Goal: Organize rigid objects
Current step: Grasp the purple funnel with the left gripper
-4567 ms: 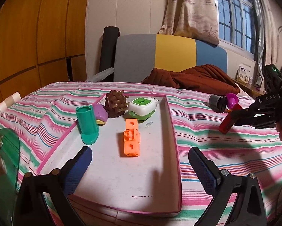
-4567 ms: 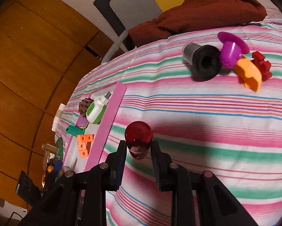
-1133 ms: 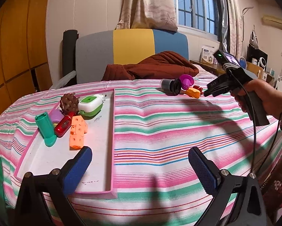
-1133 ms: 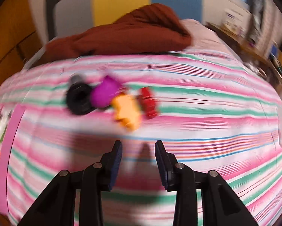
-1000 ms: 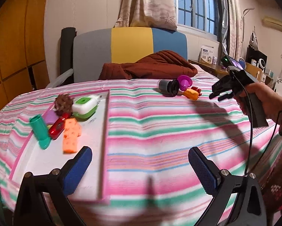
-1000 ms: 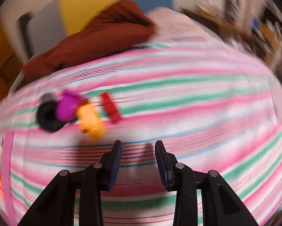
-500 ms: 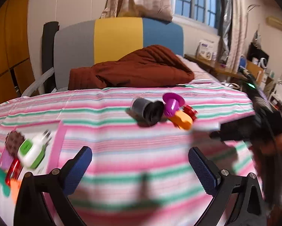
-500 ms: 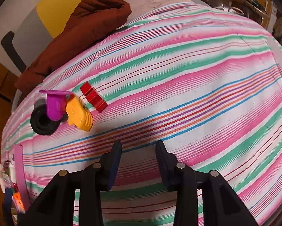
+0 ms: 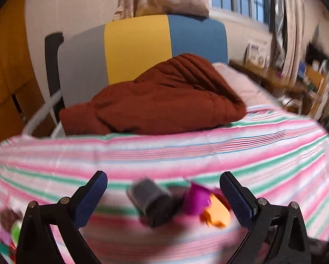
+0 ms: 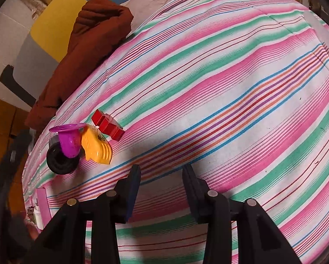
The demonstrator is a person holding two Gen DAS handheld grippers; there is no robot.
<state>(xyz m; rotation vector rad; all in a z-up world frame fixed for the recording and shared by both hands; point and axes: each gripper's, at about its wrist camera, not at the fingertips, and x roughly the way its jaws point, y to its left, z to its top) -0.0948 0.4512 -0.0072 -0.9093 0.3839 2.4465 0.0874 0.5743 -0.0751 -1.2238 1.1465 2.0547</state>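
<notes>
Toys, four of them, lie bunched on the striped bed [image 10: 230,70]: a black cup [image 10: 61,161], a purple funnel [image 10: 68,140], a yellow piece [image 10: 96,147] and a red block [image 10: 107,124]. Seen from my right tongs [image 10: 161,176] they sit ahead and to the left, apart from the tips; seen from my left tongs [image 9: 163,194] the same bunch lies right between the two blue pads, though that view is smeared. Both tongs are released and grasp nothing: the left ones gape wide, the right ones stand part open. I judge the step in hand to be the reach for the next toy, with the left tongs better placed. The pink tray [image 10: 41,202] shows at the lower left of the right view, beyond the bunch from my right tongs, and I take it for the goal. The cup lies on its side, its long axis running away from the left tongs and to their left, its mouth turned toward the right tongs. The funnel stands flare up, touching the cup and the yellow piece. The red block's long axis runs slantwise, from upper left to lower right in the right view. Next I need to lower the left tongs around one toy only, likely the cup, and clench across its barrel without shoving its neighbours.
</notes>
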